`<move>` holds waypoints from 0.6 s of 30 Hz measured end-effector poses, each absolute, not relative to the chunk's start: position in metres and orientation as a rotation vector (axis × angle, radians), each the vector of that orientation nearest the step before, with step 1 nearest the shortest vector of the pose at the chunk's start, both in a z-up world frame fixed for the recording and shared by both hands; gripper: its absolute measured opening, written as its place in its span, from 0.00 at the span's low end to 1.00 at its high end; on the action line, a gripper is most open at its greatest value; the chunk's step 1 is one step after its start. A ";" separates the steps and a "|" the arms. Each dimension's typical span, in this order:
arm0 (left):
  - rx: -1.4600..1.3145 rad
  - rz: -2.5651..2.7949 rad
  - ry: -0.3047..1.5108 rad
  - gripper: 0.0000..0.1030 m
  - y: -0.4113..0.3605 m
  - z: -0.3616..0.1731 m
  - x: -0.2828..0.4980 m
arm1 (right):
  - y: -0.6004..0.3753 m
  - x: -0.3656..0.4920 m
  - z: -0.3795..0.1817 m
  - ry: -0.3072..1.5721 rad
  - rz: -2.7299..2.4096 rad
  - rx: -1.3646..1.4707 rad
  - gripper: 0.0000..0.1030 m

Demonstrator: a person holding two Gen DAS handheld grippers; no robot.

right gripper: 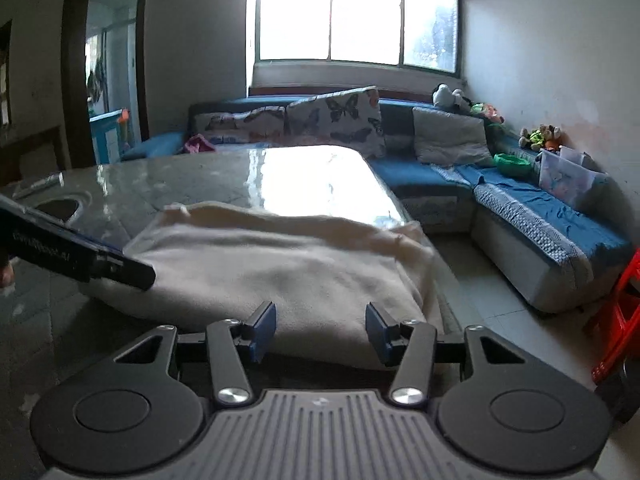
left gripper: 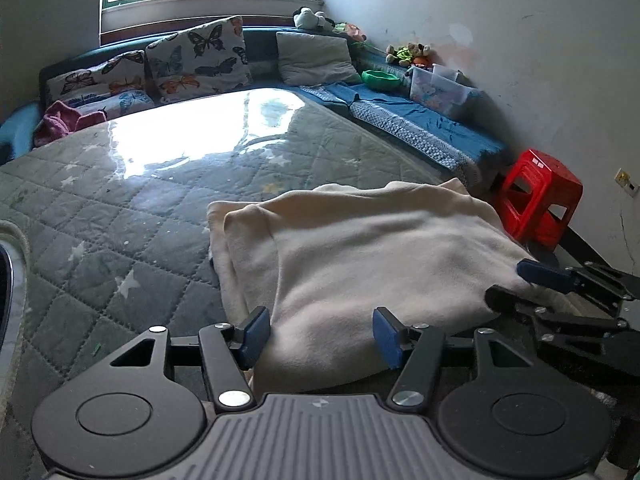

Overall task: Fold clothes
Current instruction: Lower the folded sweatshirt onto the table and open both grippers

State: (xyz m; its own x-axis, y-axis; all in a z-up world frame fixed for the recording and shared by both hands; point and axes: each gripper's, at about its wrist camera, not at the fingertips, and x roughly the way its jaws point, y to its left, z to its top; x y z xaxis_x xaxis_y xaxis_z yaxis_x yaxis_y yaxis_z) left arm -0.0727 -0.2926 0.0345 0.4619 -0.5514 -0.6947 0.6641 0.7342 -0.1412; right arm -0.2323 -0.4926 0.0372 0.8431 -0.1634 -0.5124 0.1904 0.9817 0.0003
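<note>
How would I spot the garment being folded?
Find the big table covered by a grey quilted cloth. At its near edge lies the cream garment, soft, fleecy and partly folded. It is the only pale fabric there; the pink cloth sits far behind.

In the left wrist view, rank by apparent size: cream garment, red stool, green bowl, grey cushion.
1. cream garment, though it is nearest the camera
2. red stool and grey cushion: look alike, unranked
3. green bowl

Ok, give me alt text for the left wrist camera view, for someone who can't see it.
A cream folded garment lies on a quilted grey table cover, with the open left gripper at its near edge and the right gripper at its right side. Behind are a blue sofa and a red stool.
</note>
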 end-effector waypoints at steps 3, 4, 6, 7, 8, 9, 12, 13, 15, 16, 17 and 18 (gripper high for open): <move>0.157 -0.741 0.797 0.59 -0.291 0.033 -0.072 | -0.494 -0.236 0.038 0.530 -0.190 0.072 0.49; 0.155 -0.736 0.802 0.59 -0.291 0.031 -0.071 | -0.495 -0.236 0.034 0.542 -0.195 0.067 0.49; 0.153 -0.732 0.802 0.59 -0.290 0.032 -0.073 | -0.494 -0.237 0.031 0.553 -0.200 0.062 0.49; 0.153 -0.732 0.800 0.62 -0.289 0.033 -0.075 | -0.494 -0.239 0.032 0.548 -0.199 0.065 0.52; 0.154 -0.730 0.797 0.63 -0.289 0.034 -0.076 | -0.493 -0.240 0.034 0.543 -0.199 0.067 0.56; 0.153 -0.730 0.797 0.65 -0.287 0.035 -0.078 | -0.491 -0.242 0.036 0.535 -0.198 0.070 0.59; 0.143 -0.728 0.794 0.69 -0.284 0.040 -0.083 | -0.486 -0.248 0.040 0.518 -0.205 0.079 0.68; 0.139 -0.727 0.791 0.73 -0.283 0.041 -0.085 | -0.484 -0.250 0.041 0.515 -0.211 0.083 0.74; 0.137 -0.727 0.782 0.77 -0.281 0.044 -0.089 | -0.481 -0.252 0.041 0.510 -0.222 0.090 0.83; 0.138 -0.727 0.779 0.78 -0.280 0.045 -0.092 | -0.479 -0.254 0.041 0.507 -0.228 0.092 0.83; 0.139 -0.727 0.778 0.79 -0.279 0.045 -0.094 | -0.477 -0.255 0.042 0.507 -0.231 0.093 0.84; 0.139 -0.726 0.777 0.84 -0.278 0.046 -0.096 | -0.476 -0.256 0.042 0.507 -0.234 0.094 0.86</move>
State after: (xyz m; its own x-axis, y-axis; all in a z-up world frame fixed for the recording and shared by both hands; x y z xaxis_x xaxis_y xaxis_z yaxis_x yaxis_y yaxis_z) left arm -0.0958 -0.2779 0.0462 0.4867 -0.5459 -0.6820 0.6440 0.7517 -0.1421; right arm -0.2561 -0.4758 0.0421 0.8485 -0.1984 -0.4907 0.2448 0.9691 0.0315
